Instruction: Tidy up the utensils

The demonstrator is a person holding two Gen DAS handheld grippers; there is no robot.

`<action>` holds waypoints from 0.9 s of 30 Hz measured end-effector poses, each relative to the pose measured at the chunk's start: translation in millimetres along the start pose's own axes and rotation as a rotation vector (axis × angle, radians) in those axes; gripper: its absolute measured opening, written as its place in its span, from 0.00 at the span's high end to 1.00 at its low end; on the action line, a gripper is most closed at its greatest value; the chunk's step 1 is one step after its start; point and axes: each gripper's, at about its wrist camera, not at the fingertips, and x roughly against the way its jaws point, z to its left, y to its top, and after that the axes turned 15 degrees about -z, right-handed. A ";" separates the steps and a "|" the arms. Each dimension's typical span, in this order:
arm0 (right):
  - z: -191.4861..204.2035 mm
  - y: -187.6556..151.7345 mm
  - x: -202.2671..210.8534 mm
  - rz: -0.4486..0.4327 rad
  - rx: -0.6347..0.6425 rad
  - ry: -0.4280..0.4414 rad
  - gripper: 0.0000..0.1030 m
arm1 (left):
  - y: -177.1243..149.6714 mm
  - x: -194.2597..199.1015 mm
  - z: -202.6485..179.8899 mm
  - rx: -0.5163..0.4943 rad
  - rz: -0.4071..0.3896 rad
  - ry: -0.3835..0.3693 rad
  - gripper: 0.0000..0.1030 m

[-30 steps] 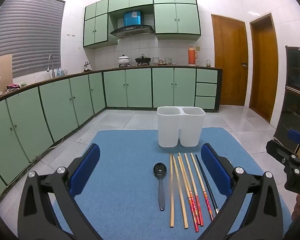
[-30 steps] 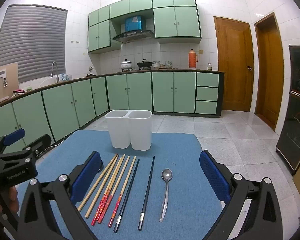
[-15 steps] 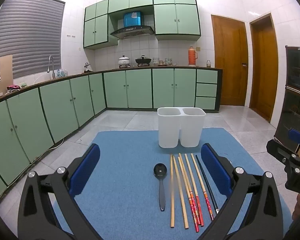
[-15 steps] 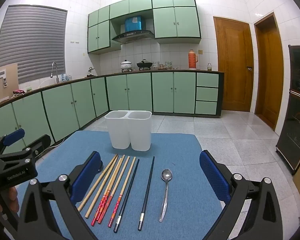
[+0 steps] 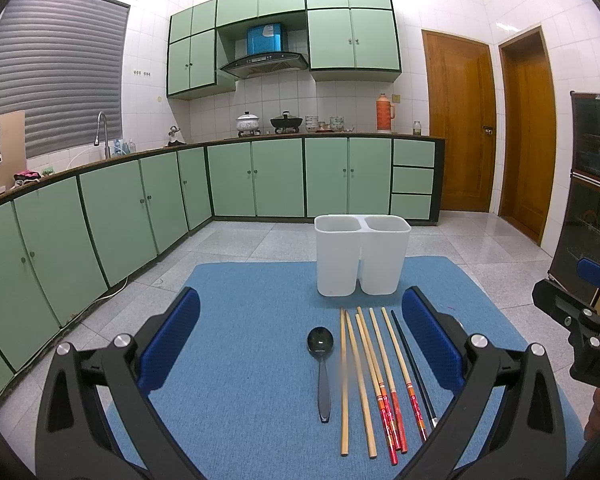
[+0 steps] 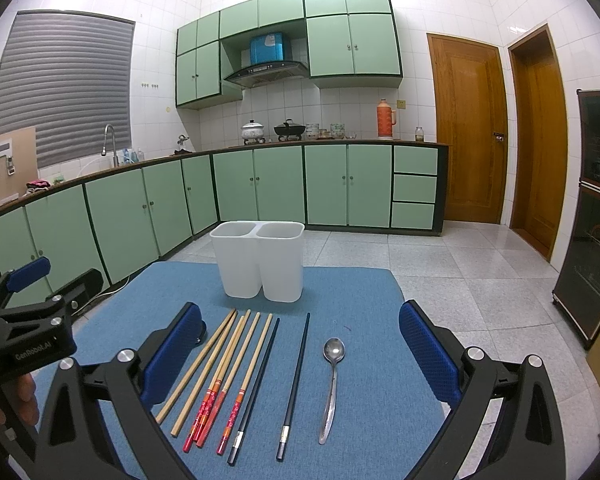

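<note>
A white two-compartment holder stands on the blue mat. In front of it lie several chopsticks: wooden ones, red-ended ones and black ones. A black spoon lies left of them, a silver spoon right of them. My left gripper is open above the black spoon and chopsticks. My right gripper is open above the chopsticks and silver spoon. Both are empty.
The mat's far edge lies just behind the holder, with tiled floor beyond. Green cabinets run along the left and back. A dark cabinet stands at the right. The other gripper shows at each view's edge.
</note>
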 end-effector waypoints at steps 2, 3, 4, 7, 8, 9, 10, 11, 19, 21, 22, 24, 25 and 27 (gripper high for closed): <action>0.1 0.0 0.1 0.000 0.001 0.000 0.06 | 0.7 -0.5 1.5 0.002 0.000 0.000 0.05; 0.2 -0.1 0.1 0.000 0.002 0.000 0.06 | 1.1 -0.9 2.3 0.002 0.000 0.000 0.05; 0.0 -0.1 0.1 -0.001 0.000 0.000 0.06 | 1.4 -1.5 3.1 0.002 0.000 0.001 0.05; 0.3 -0.2 0.0 -0.001 0.000 0.000 0.06 | 2.3 -3.3 6.2 0.004 0.001 0.002 0.05; 0.1 -0.1 0.0 0.000 0.000 0.000 0.06 | -1.1 1.7 2.9 0.002 0.000 0.002 0.05; 0.1 0.0 0.1 0.000 0.000 0.000 0.06 | -3.4 1.6 -3.4 -0.001 -0.004 0.001 0.05; 0.2 -0.1 0.0 0.000 0.000 0.000 0.06 | -3.1 2.0 -3.2 -0.001 -0.003 0.001 0.05; 0.2 -0.1 0.0 0.000 0.000 0.000 0.06 | -3.4 1.6 -3.4 -0.001 -0.004 0.001 0.05; 0.0 0.1 -0.1 0.000 -0.001 0.000 0.06 | -1.8 4.8 -1.1 0.000 -0.005 0.001 0.05; -0.1 0.2 0.1 -0.001 0.000 0.001 0.06 | -3.3 1.7 -3.6 -0.002 -0.005 0.002 0.05; -0.1 0.2 0.1 -0.002 0.000 0.001 0.06 | -3.1 2.1 -3.4 -0.002 -0.005 0.002 0.05; -0.3 0.0 -0.1 -0.001 -0.001 0.001 0.06 | -2.8 2.9 -2.9 -0.001 -0.005 0.002 0.05; -0.4 0.1 0.1 -0.001 0.000 0.001 0.06 | -2.6 3.3 -2.5 0.000 -0.005 0.002 0.05; -0.6 0.0 -0.1 0.000 -0.001 0.001 0.06 | -3.2 1.8 -3.6 -0.002 -0.005 0.001 0.05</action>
